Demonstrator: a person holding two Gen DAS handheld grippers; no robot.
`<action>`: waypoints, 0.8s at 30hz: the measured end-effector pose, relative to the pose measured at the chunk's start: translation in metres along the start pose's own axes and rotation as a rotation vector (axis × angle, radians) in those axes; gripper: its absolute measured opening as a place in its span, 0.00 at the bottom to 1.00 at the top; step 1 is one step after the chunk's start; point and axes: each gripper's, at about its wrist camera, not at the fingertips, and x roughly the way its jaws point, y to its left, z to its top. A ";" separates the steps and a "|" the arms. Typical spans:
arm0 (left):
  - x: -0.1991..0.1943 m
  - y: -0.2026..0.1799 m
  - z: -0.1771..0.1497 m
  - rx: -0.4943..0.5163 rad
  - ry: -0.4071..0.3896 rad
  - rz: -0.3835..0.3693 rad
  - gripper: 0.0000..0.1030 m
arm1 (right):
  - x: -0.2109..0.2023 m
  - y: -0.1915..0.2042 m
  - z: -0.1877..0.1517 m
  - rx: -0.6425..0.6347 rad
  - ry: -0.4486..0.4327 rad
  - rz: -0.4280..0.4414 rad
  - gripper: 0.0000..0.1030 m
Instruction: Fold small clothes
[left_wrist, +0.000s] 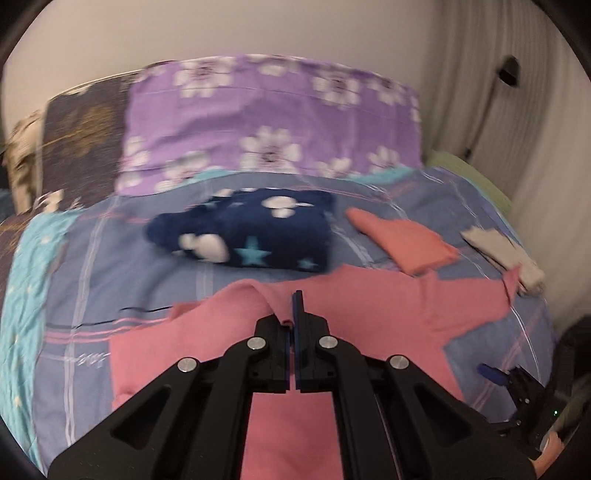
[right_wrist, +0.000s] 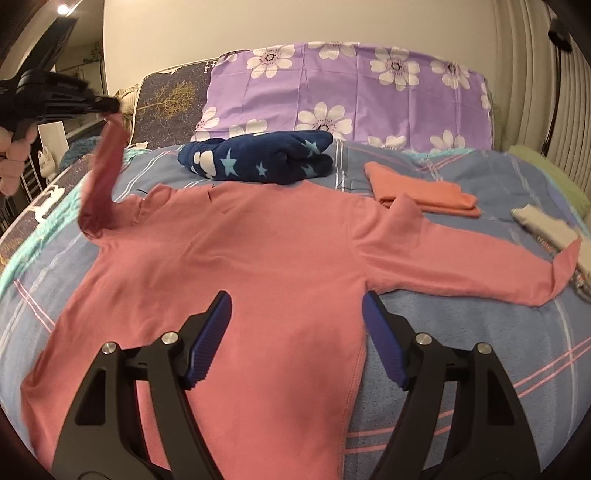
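Note:
A pink long-sleeved shirt (right_wrist: 258, 251) lies spread flat on the bed, its neck toward the pillow. My left gripper (right_wrist: 114, 105) is shut on the end of the shirt's left sleeve (right_wrist: 107, 166) and holds it up in the air, so the sleeve hangs down to the shoulder. In the left wrist view the same gripper (left_wrist: 295, 317) shows pink cloth pinched between its closed blue pads, with the shirt (left_wrist: 388, 314) below. My right gripper (right_wrist: 295, 306) stands open over the shirt's lower body, nothing between its fingers. The other sleeve (right_wrist: 480, 266) lies stretched out to the right.
Behind the shirt lie a folded navy fleece with stars (right_wrist: 258, 158), a folded orange garment (right_wrist: 424, 194) and a folded grey-white one (right_wrist: 546, 225). A purple flowered pillow (right_wrist: 351, 96) closes the back. The plaid bedcover (right_wrist: 461, 332) shows at right. A person's hand (right_wrist: 14, 147) holds the left gripper.

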 end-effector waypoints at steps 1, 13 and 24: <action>0.008 -0.013 -0.001 0.020 0.011 -0.021 0.01 | 0.002 -0.003 0.001 0.014 0.009 0.019 0.72; 0.066 -0.067 -0.021 0.129 0.142 -0.126 0.01 | 0.039 0.021 0.056 -0.106 -0.006 0.276 0.72; 0.047 -0.046 -0.025 0.110 0.042 -0.086 0.38 | 0.058 -0.005 0.076 0.121 0.035 0.334 0.06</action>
